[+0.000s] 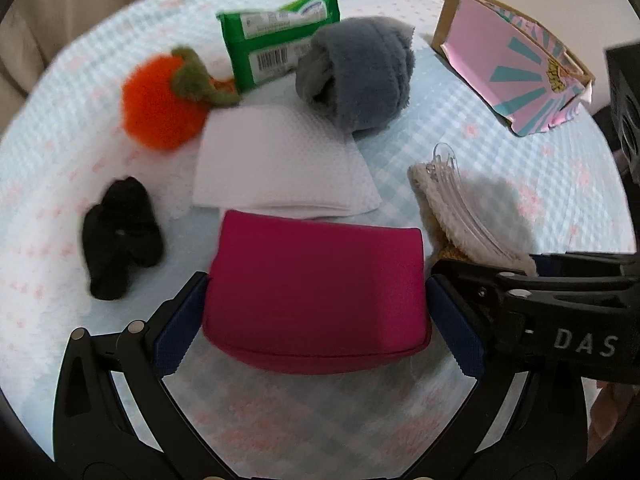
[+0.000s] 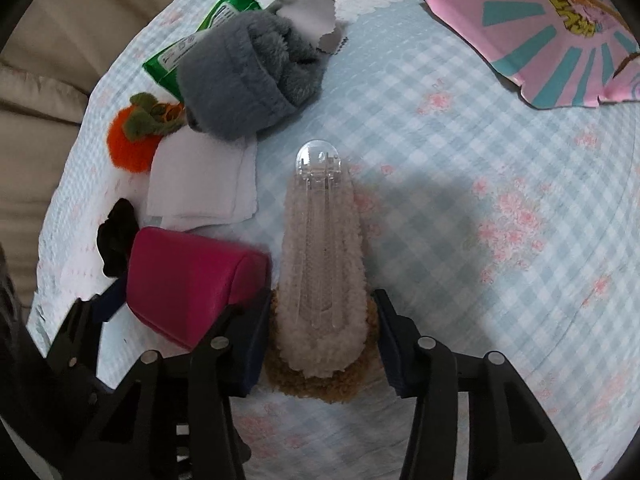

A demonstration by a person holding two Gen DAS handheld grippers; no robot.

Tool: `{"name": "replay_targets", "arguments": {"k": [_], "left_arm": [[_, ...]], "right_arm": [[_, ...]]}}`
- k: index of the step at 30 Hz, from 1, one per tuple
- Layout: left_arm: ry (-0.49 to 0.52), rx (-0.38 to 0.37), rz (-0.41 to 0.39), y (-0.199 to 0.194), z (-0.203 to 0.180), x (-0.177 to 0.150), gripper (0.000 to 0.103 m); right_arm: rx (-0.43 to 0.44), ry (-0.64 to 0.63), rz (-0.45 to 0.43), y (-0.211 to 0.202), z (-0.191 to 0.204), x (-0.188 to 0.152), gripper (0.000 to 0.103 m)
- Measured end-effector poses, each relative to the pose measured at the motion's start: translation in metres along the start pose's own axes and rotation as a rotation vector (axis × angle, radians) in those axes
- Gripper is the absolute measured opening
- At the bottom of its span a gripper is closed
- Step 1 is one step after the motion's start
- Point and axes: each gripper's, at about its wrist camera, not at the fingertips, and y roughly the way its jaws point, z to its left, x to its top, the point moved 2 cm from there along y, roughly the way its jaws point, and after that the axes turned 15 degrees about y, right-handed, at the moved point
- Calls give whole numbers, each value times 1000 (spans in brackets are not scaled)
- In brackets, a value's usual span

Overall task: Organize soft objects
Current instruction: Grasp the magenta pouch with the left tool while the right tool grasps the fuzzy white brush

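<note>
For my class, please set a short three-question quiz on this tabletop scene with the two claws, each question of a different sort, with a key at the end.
1. True or false: the left claw has the magenta pouch between its fingers.
2. What lies between the fingers of the right claw?
A. the orange plush fruit
B. the fluffy hair clip
C. the green wipes pack
3. Fill in: the grey fleece item rests partly on the folded white ____.

Key: 1 true; 2 B; 3 cloth.
</note>
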Motion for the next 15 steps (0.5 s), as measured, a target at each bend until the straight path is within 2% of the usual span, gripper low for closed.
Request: {"name": "replay_targets", "arguments": {"k": [2, 6, 15], "left_arm": [[-40, -47, 23, 11, 5, -2, 103], [-17, -9, 31, 13, 1, -1, 103], [-71, -21, 24, 0, 5, -6, 97]], "right_arm": [[10, 6, 1, 1, -1, 2, 42], [15, -15, 3, -1, 2, 3, 37], [41, -27, -9, -12, -5, 4, 34]]}}
